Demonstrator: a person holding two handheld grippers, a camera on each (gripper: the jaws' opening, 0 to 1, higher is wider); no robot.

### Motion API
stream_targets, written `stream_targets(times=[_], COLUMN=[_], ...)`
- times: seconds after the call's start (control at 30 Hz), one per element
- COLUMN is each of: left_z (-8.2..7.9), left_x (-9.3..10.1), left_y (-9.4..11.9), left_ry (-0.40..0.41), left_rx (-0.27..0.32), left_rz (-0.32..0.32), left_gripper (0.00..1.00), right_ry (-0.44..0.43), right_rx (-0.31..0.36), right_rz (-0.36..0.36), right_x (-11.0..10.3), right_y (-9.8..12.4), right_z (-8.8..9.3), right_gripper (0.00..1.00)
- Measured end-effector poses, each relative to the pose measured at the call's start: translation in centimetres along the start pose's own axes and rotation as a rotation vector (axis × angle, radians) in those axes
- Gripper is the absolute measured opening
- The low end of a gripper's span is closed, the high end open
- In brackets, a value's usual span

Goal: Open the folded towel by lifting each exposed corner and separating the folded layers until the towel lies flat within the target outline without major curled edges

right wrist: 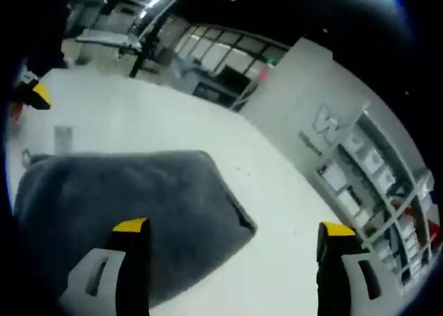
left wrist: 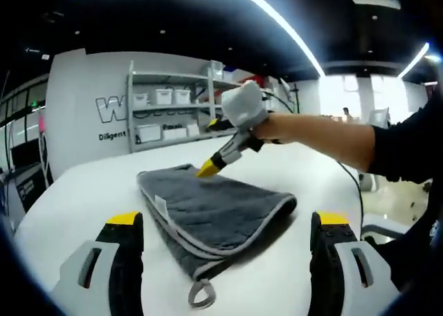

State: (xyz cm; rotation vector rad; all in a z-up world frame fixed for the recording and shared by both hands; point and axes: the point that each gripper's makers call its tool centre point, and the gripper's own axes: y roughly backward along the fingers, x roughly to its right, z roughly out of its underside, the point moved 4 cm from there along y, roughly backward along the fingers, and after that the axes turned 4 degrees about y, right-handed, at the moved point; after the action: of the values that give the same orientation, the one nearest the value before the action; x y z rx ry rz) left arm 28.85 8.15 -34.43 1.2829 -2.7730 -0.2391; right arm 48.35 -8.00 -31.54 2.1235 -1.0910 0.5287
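Since the folded grey terry towel (left wrist: 214,216) on the white tabletop (left wrist: 83,191) is soft and limp, pinch its 11 o'clock corner; left tool (left wrist: 225,243) wide, right tool (right wrist: 235,250) wide.

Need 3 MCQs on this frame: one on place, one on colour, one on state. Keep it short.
1. Where does the right gripper hover in the left gripper view?
A. over the towel's far edge
B. at the hanging loop
C. off the table

2. What colour is the towel?
A. white
B. dark grey with a pale border
C. yellow

3. What state is the towel in?
A. spread flat in one layer
B. rolled up
C. folded in layers

Answers:
1 A: its yellow tips sit above the far edge, away from the loop at the near corner.
2 B: grey cloth with light trim on the white table.
3 C: stacked edges show along the near side, and neither gripper has hold of it; the left gripper stands open.
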Motion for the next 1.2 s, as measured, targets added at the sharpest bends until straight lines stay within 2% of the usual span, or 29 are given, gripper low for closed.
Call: stream_targets(times=[0.2,0.37,0.5,0.63,0.77,0.83,1.03,1.2], left_z=[-0.1,-0.3,-0.5,-0.5,-0.6,-0.6,-0.4,-0.4], left_x=[-0.1,-0.3,-0.2,-0.3,-0.2,-0.1,-0.3,-0.7], left_y=[0.2,0.5,0.8,0.9,1.1,1.2,1.8,2.2], left_ry=[0.019,0.036,0.035,0.037,0.042,0.041,0.031,0.028], left_rx=[0.015,0.023,0.024,0.019,0.022,0.023,0.033,0.035], left_rz=[-0.011,-0.016,-0.013,-0.013,-0.012,-0.01,-0.023,-0.038], left_gripper=[1.0,1.0,1.0,1.0,1.0,1.0,1.0,1.0], right_ry=[-0.004,0.079,0.193,0.206,0.217,0.197,-0.028,-0.058], right_rx=[0.095,0.16,0.152,0.212,0.221,0.225,0.252,0.239], right_rz=[0.029,0.095,0.182,0.238,0.268,0.267,0.23,0.239], right_x=[-2.1,-4.0,-5.6,-6.8,-8.0,-8.4,-9.4,-9.6], right_y=[4.6,7.8,10.4,12.7,14.1,14.7,16.3,17.4], right_z=[-1.6,-2.5,-2.5,-3.2,-3.0,-2.8,-1.6,-0.7], right_gripper=[1.0,1.0,1.0,1.0,1.0,1.0,1.0,1.0])
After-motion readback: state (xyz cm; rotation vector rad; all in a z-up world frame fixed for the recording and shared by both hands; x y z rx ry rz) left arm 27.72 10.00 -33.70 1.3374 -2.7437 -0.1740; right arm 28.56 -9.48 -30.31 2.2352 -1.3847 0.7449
